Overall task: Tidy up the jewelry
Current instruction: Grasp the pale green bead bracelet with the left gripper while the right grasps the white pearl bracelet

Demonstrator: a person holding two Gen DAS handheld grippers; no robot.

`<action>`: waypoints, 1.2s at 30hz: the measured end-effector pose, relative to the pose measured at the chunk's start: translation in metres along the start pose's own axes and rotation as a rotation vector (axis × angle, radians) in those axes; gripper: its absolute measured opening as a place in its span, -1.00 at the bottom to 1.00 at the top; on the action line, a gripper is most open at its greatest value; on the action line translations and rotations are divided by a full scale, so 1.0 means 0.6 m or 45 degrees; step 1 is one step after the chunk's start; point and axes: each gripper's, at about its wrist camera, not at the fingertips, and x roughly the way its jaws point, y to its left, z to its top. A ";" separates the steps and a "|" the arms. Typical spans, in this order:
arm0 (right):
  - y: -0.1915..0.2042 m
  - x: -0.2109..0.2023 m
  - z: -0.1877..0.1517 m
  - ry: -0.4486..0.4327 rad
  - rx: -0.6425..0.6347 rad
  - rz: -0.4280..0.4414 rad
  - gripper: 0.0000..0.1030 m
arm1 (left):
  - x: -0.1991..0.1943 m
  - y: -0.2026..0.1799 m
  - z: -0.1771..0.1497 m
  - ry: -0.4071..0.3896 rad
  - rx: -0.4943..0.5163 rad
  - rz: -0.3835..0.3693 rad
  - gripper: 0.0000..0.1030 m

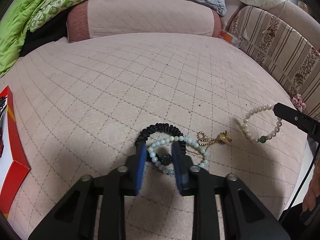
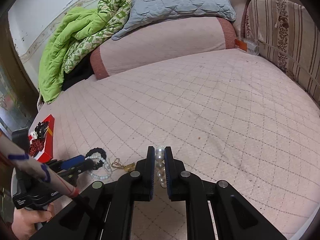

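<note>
Your left gripper (image 1: 159,149) is spread over the black scrunchie (image 1: 160,130) and pale blue bead bracelet (image 1: 180,148) on the quilted bed (image 1: 140,80). Your right gripper (image 2: 159,157) pinches the pearl bracelet (image 2: 160,166), raised above the cover. Gold chain (image 1: 216,139) between them. Red box (image 2: 49,138) far left.

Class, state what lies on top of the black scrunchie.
A pale blue bead bracelet with a dark sparkly bead drapes over the black scrunchie. The open left gripper hides the scrunchie's near part.

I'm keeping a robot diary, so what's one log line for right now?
left gripper: open over blue bead bracelet and black scrunchie | right gripper: shut on pearl bracelet | red box: left side
</note>
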 end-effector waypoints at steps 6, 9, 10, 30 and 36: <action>-0.002 0.005 -0.001 0.016 0.012 0.012 -0.81 | 0.003 -0.008 -0.001 -0.010 0.049 0.033 -0.76; 0.001 0.004 0.000 0.014 0.015 0.019 -0.81 | -0.009 0.001 -0.001 -0.020 0.047 0.047 -0.90; 0.002 0.004 0.001 0.011 0.014 0.021 -0.81 | -0.013 0.009 -0.002 -0.015 0.041 0.055 -0.90; 0.087 -0.016 0.006 -0.083 -0.070 0.237 -0.81 | -0.141 0.101 -0.006 -0.213 -0.163 -0.053 -0.90; 0.123 -0.024 0.003 -0.122 -0.123 0.325 -0.81 | -0.156 0.103 -0.006 -0.241 -0.161 -0.054 -0.90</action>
